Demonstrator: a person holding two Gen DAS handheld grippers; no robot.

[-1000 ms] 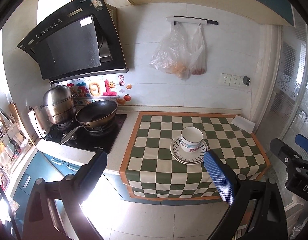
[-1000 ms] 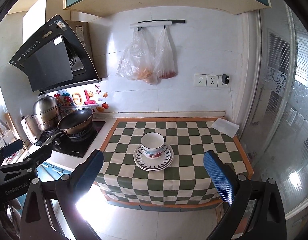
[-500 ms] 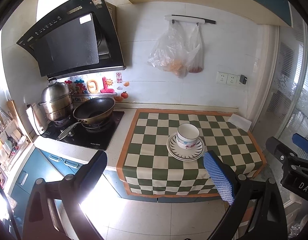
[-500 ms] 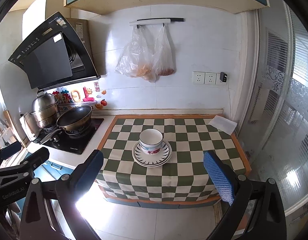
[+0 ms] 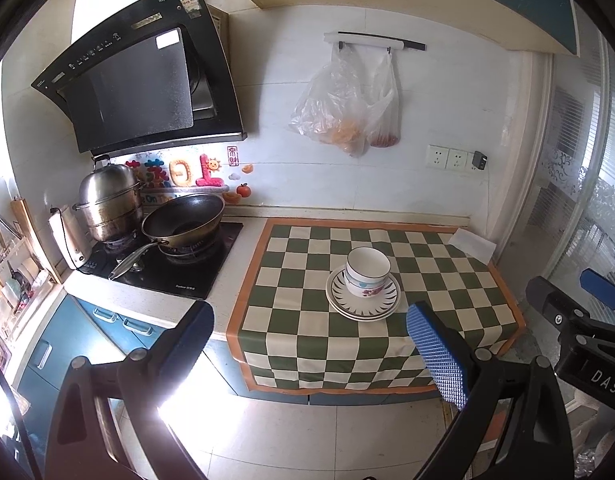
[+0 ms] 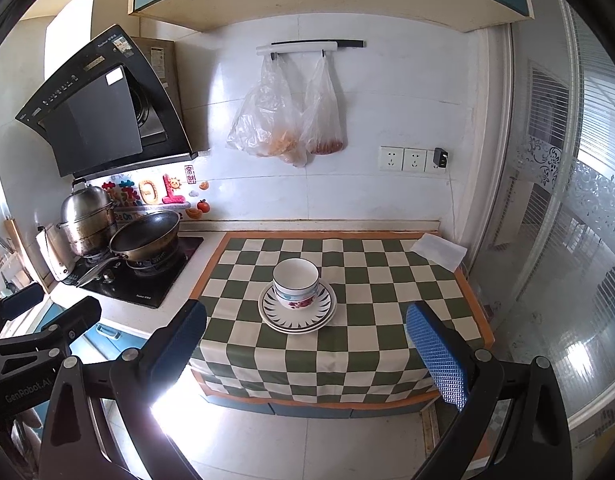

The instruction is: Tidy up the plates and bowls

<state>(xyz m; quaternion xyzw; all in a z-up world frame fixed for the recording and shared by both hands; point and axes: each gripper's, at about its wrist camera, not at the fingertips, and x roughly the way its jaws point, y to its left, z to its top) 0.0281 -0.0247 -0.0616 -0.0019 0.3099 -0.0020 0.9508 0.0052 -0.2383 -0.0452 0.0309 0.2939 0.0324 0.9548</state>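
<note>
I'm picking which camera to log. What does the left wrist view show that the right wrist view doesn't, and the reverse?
Only the left wrist view: the right tool at its right edge, and blue drawers under the stove.
Only the right wrist view: the left tool at its left edge, and more of the window.
Both: the bowl on stacked plates on the checked cloth, plus wok and hanging bags. Both tools are open.

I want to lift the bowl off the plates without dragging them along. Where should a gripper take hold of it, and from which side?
Grip the bowl by its rim, coming from above: one finger inside, one outside the near wall. It stands upright and open-mouthed on the stacked plates, and its wall looks too wide to span. The right gripper, open, faces it most squarely.
</note>
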